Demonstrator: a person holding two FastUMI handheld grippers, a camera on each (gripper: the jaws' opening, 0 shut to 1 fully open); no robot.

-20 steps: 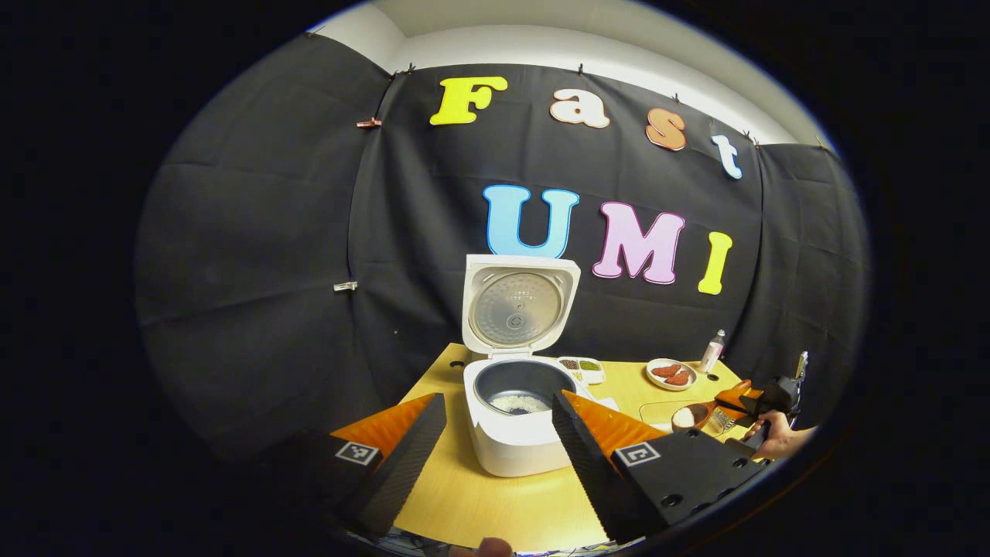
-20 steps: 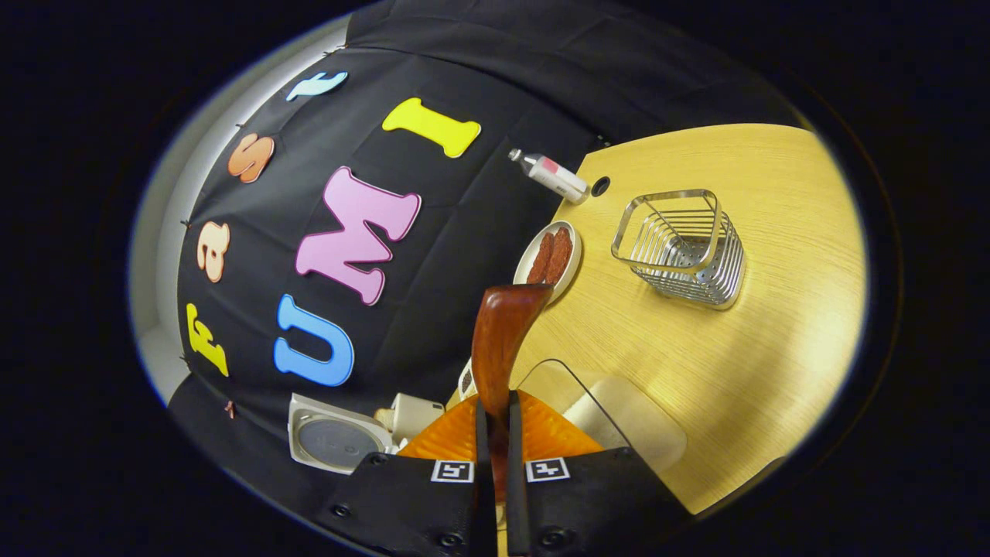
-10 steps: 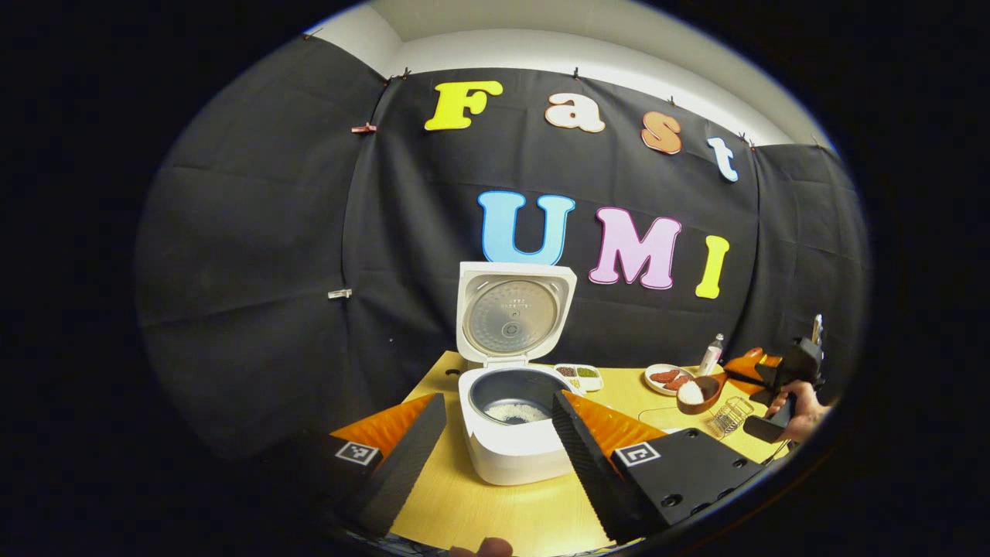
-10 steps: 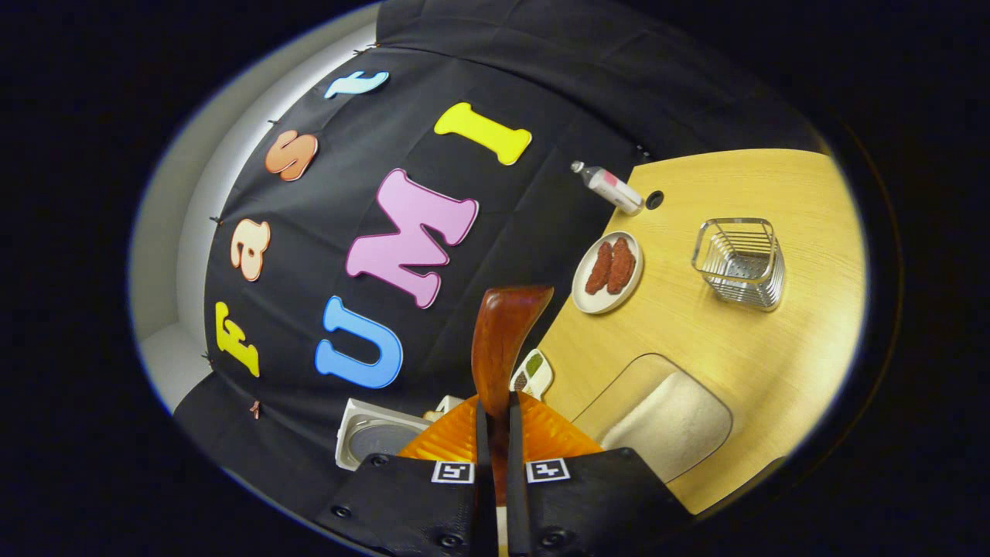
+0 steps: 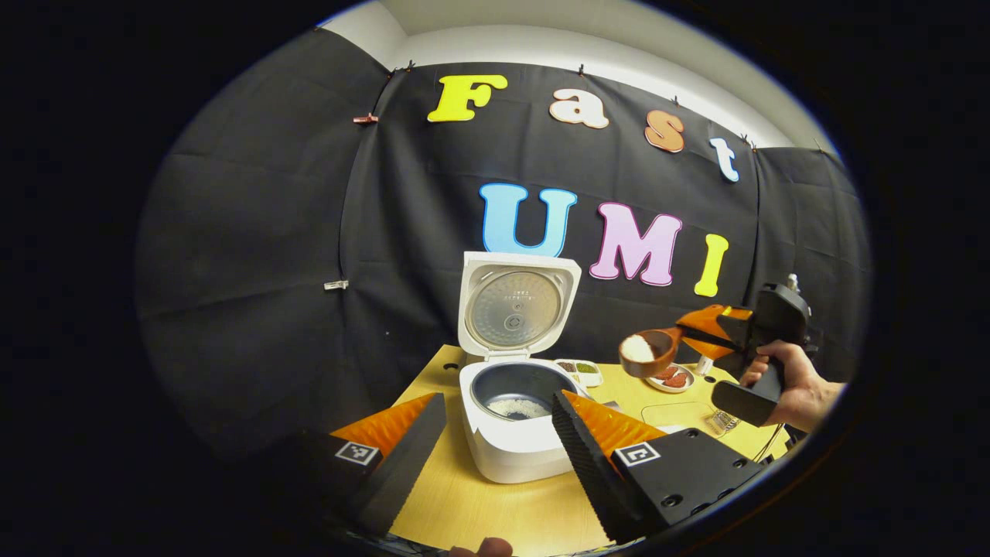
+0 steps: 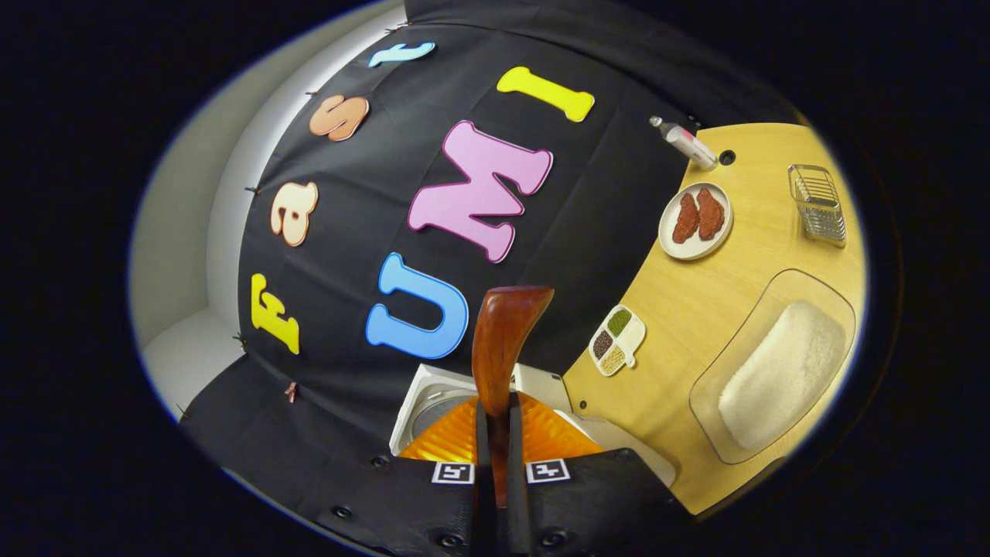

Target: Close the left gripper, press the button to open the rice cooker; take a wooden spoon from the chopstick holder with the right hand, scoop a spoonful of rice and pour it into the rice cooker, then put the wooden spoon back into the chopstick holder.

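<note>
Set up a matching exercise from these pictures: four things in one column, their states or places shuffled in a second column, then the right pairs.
Things
1. white rice cooker
2. brown wooden spoon
3. clear glass tray
4. wire chopstick holder

States
A. empty, standing on the table
B. lid up, some rice in the pot
C. clamped in the right gripper, bowl loaded with rice
D. holds a heap of white rice, on the table

Pairs: 1-B, 2-C, 3-D, 4-A

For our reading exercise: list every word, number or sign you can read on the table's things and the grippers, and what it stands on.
Rice cooker lid: marks too small to read.
Bottle: label too blurred.
Left gripper, right gripper: square coded tags, no words.
</note>
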